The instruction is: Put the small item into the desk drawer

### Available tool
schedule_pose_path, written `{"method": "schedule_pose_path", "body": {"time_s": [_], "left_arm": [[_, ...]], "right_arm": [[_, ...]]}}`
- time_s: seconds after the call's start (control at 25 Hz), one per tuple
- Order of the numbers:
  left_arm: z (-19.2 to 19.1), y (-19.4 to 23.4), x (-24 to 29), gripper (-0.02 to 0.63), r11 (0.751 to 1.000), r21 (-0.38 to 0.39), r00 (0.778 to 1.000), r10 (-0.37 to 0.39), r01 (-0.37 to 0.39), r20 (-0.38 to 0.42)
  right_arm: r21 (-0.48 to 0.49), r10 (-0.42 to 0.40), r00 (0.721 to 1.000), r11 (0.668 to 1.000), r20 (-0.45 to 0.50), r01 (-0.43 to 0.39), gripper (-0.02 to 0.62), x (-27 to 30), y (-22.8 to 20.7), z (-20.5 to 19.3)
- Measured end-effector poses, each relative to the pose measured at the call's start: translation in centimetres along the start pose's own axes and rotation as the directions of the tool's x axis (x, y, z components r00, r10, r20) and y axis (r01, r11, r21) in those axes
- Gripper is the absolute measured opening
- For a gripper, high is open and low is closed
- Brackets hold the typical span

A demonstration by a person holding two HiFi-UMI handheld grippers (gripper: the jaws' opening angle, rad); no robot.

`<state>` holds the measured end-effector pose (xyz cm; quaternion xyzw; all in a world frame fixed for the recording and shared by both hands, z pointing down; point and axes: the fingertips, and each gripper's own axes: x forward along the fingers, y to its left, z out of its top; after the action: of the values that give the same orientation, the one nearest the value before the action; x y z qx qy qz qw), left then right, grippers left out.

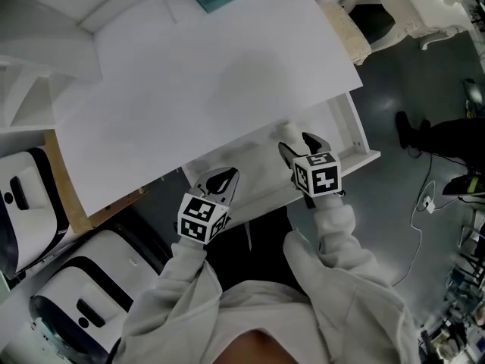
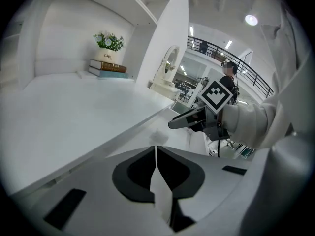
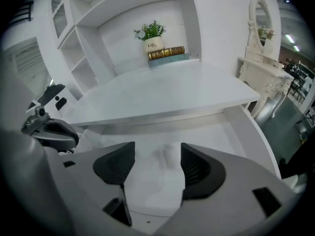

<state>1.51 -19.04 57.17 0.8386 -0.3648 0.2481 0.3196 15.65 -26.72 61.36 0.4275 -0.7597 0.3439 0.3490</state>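
The white desk's drawer stands pulled out under the desktop. A small pale item lies on the drawer floor, faint against the white; it also shows as a small lump in the left gripper view and near the drawer's back in the head view. My right gripper hangs above it, open, with nothing between its fingers. My left gripper is over the drawer's left front corner, its jaws shut together and empty. The right gripper appears ahead in the left gripper view.
Stacked books and a potted plant stand at the desk's back by white shelving. A white vanity with a mirror is to the right. White-and-black machines sit on the floor at left; cables lie at right.
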Motion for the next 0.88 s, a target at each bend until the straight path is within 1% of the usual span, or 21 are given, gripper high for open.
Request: {"method": "schedule_pose_path", "body": {"time_s": [0.16,0.32,0.48,0.56,0.64,0.76,0.88], "left_arm": [[1.4,0.2,-2.1,0.026,0.999,0.038,0.999,-0.013,0.011,0.049],[2.3,-0.1,-4.4,0.026,0.995,0.092,0.996,-0.033,0.025,0.087],[2.8,-0.4,-7.2,0.026,0.992,0.123,0.99,-0.053,0.037,0.128],[3.7,-0.8,-9.2,0.026,0.99,0.127,0.983,-0.078,0.057,0.167],[4.7,-1.1,-11.1,0.026,0.989,0.134,0.972,-0.093,0.065,0.215],[6.4,-1.2,-14.0,0.026,0.987,0.157,0.954,-0.08,0.036,0.289],[7.8,-1.1,-16.5,0.026,0.984,0.179,0.933,-0.064,0.0,0.354]], "right_arm": [[0.048,-0.027,0.997,0.999,0.079,0.023,0.299,-3.3,1.7,0.7],[0.105,-0.069,0.985,0.993,0.159,0.053,0.298,-6.7,3.0,0.8],[0.146,-0.125,0.964,0.985,0.235,0.093,0.259,-10.3,4.6,0.6],[0.156,-0.161,0.945,0.98,0.285,0.12,0.213,-12.3,5.6,0.8],[0.16,-0.192,0.92,0.976,0.342,0.145,0.157,-14.2,6.5,1.2],[0.168,-0.229,0.872,0.971,0.433,0.172,0.097,-17.0,7.7,2.1],[0.171,-0.238,0.827,0.97,0.509,0.174,0.076,-19.5,9.0,3.0]]}}
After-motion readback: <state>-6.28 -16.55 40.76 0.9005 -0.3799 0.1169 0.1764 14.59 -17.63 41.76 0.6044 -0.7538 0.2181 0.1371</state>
